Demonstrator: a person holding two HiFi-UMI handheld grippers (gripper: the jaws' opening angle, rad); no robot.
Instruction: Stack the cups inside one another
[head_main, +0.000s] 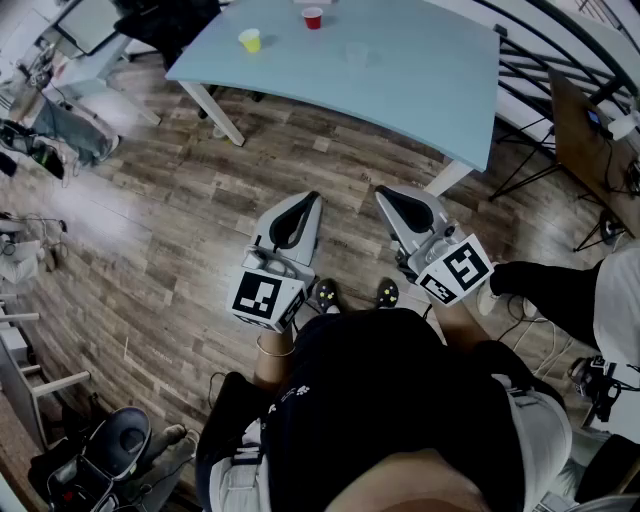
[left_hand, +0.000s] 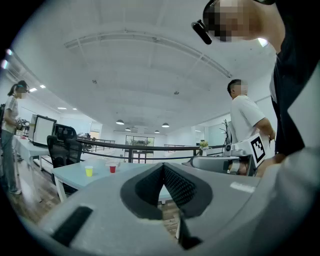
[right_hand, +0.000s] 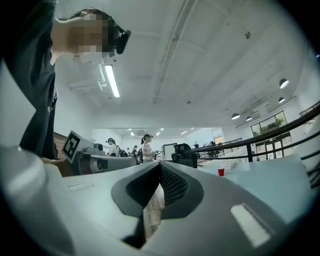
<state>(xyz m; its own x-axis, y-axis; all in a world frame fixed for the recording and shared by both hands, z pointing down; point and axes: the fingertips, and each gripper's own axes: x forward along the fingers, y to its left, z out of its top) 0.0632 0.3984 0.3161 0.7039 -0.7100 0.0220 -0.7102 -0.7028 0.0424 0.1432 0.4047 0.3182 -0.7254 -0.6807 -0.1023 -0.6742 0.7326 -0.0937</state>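
Note:
A yellow cup (head_main: 249, 40) and a red cup (head_main: 313, 18) stand apart on the pale blue table (head_main: 420, 90) at the top of the head view. A faint clear cup (head_main: 357, 52) seems to stand to their right. In the left gripper view the yellow cup (left_hand: 89, 171) and red cup (left_hand: 112, 169) are small and far off. The right gripper view shows only the red cup (right_hand: 221, 171). My left gripper (head_main: 312, 198) and right gripper (head_main: 384, 194) are held side by side over the wooden floor, well short of the table. Both are shut and empty.
A white table leg (head_main: 222, 115) stands between me and the cups. Another person's dark leg (head_main: 550, 285) is at the right, and someone in a white shirt (left_hand: 247, 120) stands nearby. A black railing (left_hand: 150, 147) and an office chair (left_hand: 62, 147) lie behind the table.

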